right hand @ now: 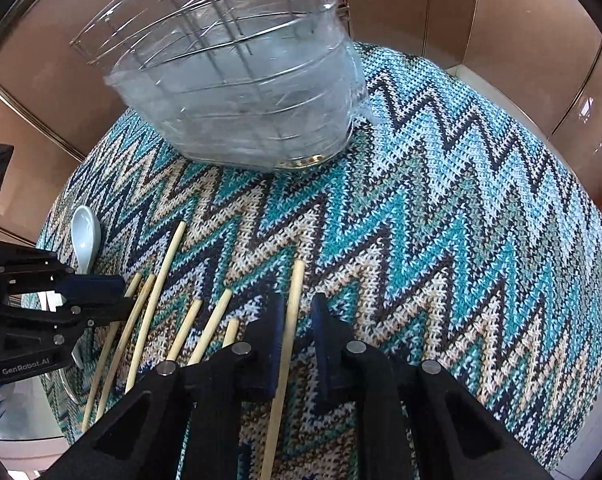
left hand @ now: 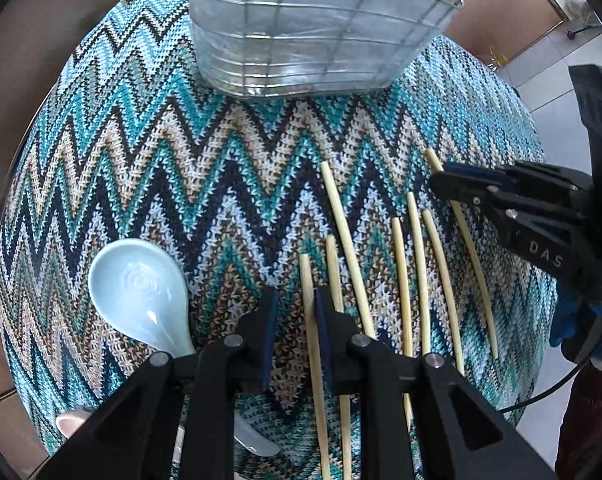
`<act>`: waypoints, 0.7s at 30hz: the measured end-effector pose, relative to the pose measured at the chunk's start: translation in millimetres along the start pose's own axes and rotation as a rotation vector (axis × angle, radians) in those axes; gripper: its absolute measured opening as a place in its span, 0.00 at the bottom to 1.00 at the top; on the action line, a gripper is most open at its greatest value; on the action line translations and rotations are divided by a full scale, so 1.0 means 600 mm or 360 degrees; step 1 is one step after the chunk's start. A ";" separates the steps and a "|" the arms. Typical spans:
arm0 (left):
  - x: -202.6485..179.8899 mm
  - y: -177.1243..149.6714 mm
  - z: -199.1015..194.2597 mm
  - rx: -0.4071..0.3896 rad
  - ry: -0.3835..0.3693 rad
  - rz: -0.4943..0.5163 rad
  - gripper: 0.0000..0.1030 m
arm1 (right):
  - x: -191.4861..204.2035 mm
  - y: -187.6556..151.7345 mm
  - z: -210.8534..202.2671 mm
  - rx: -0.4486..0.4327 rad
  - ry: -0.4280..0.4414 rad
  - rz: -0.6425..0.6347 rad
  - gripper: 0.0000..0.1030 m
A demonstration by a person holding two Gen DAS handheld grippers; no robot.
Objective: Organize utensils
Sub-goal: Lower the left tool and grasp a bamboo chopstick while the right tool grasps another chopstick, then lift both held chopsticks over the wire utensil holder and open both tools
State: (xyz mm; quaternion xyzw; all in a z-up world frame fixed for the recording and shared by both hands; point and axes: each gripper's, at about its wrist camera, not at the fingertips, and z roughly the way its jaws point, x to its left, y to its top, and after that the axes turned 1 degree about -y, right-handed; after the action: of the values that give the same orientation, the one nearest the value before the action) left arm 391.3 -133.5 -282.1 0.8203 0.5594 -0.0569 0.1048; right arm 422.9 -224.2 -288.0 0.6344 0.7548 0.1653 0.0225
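The right gripper straddles one bamboo chopstick, fingers spread, not gripping. The left gripper is likewise parted over another chopstick. Light, stiff and prone to rolling, they are probably best pinched mid-shaft.

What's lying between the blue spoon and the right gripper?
In the left wrist view, six bamboo chopsticks and the left gripper lie between the blue spoon and the right gripper.

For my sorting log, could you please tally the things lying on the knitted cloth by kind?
Chopsticks: 7
Light blue spoon: 1
Wire basket with clear liner: 1
Total: 9
A pink edge low in the left wrist view is too hidden to count.
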 end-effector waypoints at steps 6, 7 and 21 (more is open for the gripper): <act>0.015 -0.009 -0.007 -0.0037 -0.0003 -0.0048 0.06 | 0.001 -0.003 -0.004 -0.0020 0.0039 0.0014 0.06; 0.020 -0.012 -0.010 -0.0054 -0.0023 -0.0071 0.05 | -0.008 -0.011 -0.019 -0.0031 0.0053 0.0019 0.06; 0.033 -0.109 -0.225 -0.0767 -0.0234 -0.0039 0.05 | 0.034 -0.097 -0.267 -0.0613 0.0179 -0.0080 0.06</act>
State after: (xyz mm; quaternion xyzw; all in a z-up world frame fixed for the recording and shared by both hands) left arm 334.4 -60.4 -162.3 0.7585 0.5575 0.0174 0.3371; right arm 324.3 -247.9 -149.0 0.5891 0.7249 0.3412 0.1053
